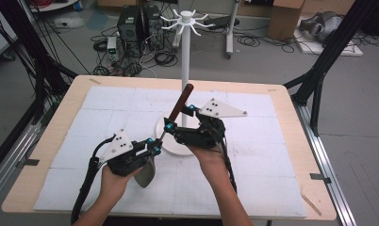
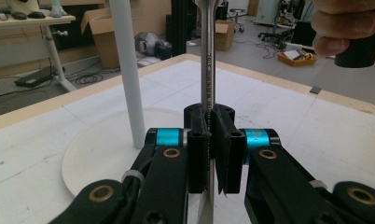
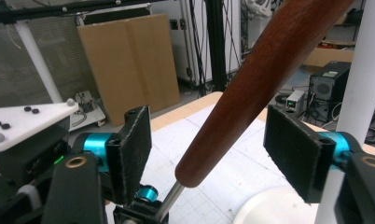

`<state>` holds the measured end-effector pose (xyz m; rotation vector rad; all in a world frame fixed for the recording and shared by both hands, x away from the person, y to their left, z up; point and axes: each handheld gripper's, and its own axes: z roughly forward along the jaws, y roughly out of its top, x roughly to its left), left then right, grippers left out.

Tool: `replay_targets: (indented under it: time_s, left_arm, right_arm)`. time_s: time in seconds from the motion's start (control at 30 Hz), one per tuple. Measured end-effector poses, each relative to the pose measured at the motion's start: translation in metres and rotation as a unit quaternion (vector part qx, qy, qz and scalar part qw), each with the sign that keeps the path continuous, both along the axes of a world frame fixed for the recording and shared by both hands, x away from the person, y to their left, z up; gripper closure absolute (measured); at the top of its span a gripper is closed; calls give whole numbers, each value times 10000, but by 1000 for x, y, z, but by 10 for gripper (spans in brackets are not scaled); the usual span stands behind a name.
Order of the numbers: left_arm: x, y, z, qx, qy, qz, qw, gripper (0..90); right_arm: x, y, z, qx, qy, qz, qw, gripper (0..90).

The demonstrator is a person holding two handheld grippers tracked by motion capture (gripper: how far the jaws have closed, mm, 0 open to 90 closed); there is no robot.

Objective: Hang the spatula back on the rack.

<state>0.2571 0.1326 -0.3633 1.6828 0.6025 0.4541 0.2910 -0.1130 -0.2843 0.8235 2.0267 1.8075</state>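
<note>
A spatula (image 1: 171, 123) with a dark wooden handle (image 1: 180, 101) and a metal blade (image 1: 146, 175) is held tilted above the bench (image 1: 74, 94), just in front of the white stand (image 1: 184, 70), its handle rising toward the stand's pole and its blade hanging low on the near side. Its thin steel shank (image 2: 207, 56) is clamped between the jaws of the left gripper (image 1: 152, 145), which are closed tight on it; gripping there, near the blade, seems meant to keep the tool steady while the handle end is left free. The right gripper (image 1: 178, 118) is brought in beside the stand's round base (image 1: 165, 127), and its jaws stand open on either side of the wooden handle without pressing on it, as the right gripper view shows, with a gap at each pad (image 3: 134, 144). This placing suggests a handover of the tool from one gripper to the other, perhaps so that it can be hung on the hooks (image 1: 187, 21) at the top of the stand.
</note>
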Motion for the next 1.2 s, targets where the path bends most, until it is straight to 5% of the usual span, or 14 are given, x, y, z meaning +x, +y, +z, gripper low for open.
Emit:
replay_targets:
  time_s: [0.8, 1.03, 1.2]
  left_arm:
    - [-6, -8, 1, -88, -143, 132, 9998, 839]
    - [-7, -8, 1, -162, -158, 92, 9997, 836]
    - [-6, -6, 2, -288, -91, -64, 9995, 830]
  right_arm:
    - [0, 4, 7, 634, 155, -129, 9978, 682]
    - [0, 6, 11, 708, 217, 48, 9972, 711]
    - [1, 10, 16, 725, 272, 435, 9960, 732]
